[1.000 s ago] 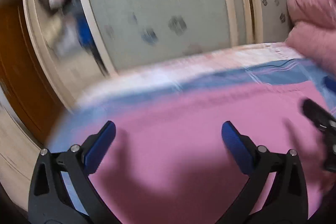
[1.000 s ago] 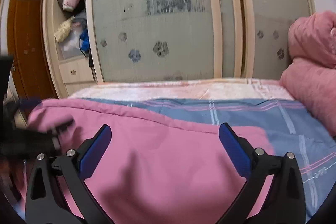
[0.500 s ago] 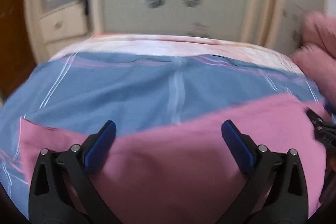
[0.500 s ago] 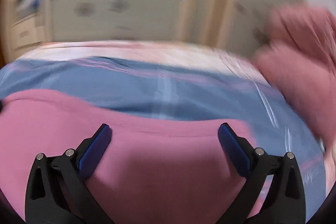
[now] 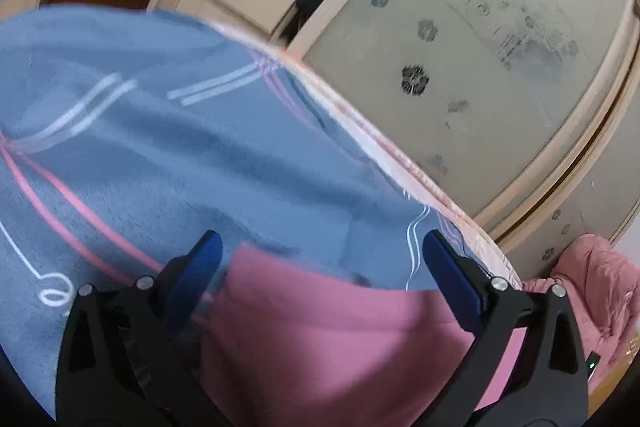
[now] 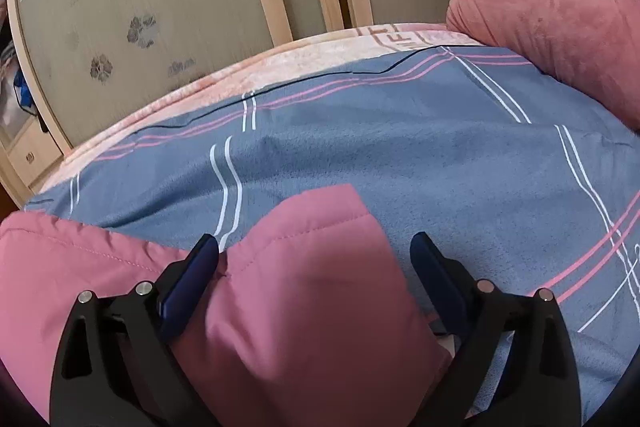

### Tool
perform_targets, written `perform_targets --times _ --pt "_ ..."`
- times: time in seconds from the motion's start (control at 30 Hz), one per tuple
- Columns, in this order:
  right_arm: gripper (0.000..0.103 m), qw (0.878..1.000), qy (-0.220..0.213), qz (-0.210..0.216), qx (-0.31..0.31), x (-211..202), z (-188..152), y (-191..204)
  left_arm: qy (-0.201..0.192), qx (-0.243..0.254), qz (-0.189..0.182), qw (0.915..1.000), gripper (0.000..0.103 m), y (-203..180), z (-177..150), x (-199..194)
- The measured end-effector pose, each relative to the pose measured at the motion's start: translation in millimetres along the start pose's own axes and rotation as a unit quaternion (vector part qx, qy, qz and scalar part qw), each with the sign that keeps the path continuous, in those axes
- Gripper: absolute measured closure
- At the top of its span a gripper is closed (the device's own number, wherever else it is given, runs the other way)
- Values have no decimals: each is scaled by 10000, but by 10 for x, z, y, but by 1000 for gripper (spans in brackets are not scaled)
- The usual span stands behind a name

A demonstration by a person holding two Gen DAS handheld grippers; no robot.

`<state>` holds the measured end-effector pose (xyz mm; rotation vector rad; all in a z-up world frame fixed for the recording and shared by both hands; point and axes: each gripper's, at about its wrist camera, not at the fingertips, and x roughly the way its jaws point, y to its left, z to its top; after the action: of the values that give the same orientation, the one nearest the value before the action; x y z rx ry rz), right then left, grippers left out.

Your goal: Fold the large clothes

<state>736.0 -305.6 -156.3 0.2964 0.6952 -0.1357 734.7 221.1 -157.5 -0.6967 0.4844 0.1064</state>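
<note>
Pink quilted jacket [image 6: 304, 307] on a blue blanket [image 6: 400, 147] with pink and white stripes; beige wardrobe doors [image 6: 160, 7] with grey flower prints.

The black left gripper with blue pads [image 5: 320, 267] is spread wide; the matching right gripper [image 6: 314, 261] likewise gapes, tilted downward.

Support surface: bed [image 6: 304, 51], pale pink plush cover visible along far edge. Directly on it: blue-grey blanket [image 6: 400, 147] with white and pink stripe lines, spread flat across most of the bed. Pink quilted garment [image 6: 304, 299] lies on blanket at near side, one section extending toward the far side. Bulky pink bedding [image 6: 540, 19] is piled at far right, overlapping blanket edge.
</note>
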Motion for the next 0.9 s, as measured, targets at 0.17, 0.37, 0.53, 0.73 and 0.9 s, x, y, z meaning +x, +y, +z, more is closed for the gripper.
perform_targets --times 0.17,0.37,0.53,0.73,0.9 --pt "5 9902 -300 933 997 -301 -11 -399 322 279 212 9989 2 0 -121 -150" --pt "1 9516 -1351 1496 2320 -1404 -652 -1540 -17 787 227 9966 2 304 -502 -1276" --pt "1 9293 -1606 1648 2888 -2477 -1776 -2403 -296 1017 739 9916 2 623 -1050 -2220" --pt "1 9767 -1049 532 1793 -3143 -2128 -2105 -437 517 1645 9841 2 817 -1491 -3159" --pt "1 9947 -462 304 868 -3429 -2431 -1505 -189 1449 1622 9759 2 429 -1959 -3630"
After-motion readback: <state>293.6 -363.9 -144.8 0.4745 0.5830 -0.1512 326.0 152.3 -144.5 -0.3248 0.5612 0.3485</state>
